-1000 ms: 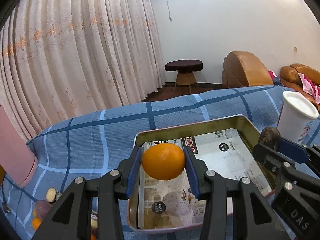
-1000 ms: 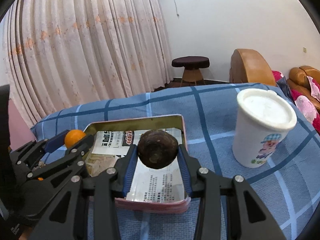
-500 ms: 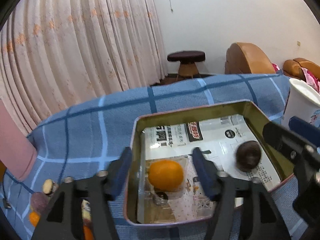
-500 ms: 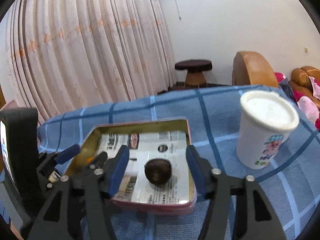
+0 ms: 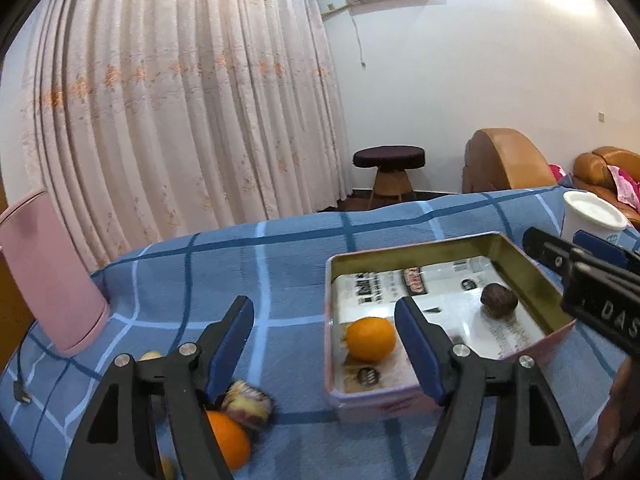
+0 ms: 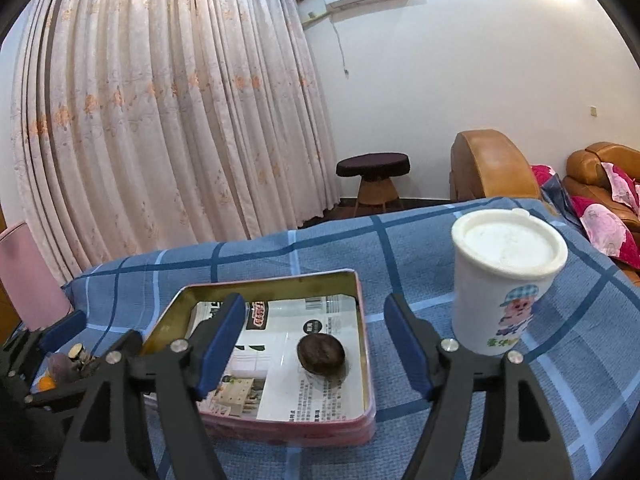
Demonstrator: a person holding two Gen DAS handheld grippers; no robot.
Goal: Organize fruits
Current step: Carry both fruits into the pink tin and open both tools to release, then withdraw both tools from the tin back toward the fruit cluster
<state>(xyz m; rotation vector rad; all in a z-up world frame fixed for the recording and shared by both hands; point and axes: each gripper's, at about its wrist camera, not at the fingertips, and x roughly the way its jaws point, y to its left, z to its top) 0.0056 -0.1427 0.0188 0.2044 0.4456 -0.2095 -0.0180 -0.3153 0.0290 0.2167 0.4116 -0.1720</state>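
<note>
A pink metal tin (image 5: 520, 254) lined with printed paper sits on the blue checked cloth. An orange (image 5: 371, 338) lies at its left end and a dark brown fruit (image 5: 498, 298) at its right; the brown fruit also shows in the right wrist view (image 6: 321, 354). My left gripper (image 5: 325, 348) is open and empty, pulled back over the tin's left edge. My right gripper (image 6: 313, 344) is open and empty above the tin (image 6: 362, 320). Several loose fruits lie left of the tin, among them another orange (image 5: 230, 442) and a pale purple-yellow piece (image 5: 248, 400).
A white lidded cup (image 6: 506, 280) stands right of the tin. A pink cylinder (image 5: 48, 276) stands at the far left, with a cable (image 5: 20, 384) near it. Curtains, a stool (image 5: 390, 164) and brown sofas lie beyond the table edge.
Both grippers opened and let the orange and the brown fruit down into the tin, then drew back and up. The left gripper shifted left, bringing the loose fruits into view.
</note>
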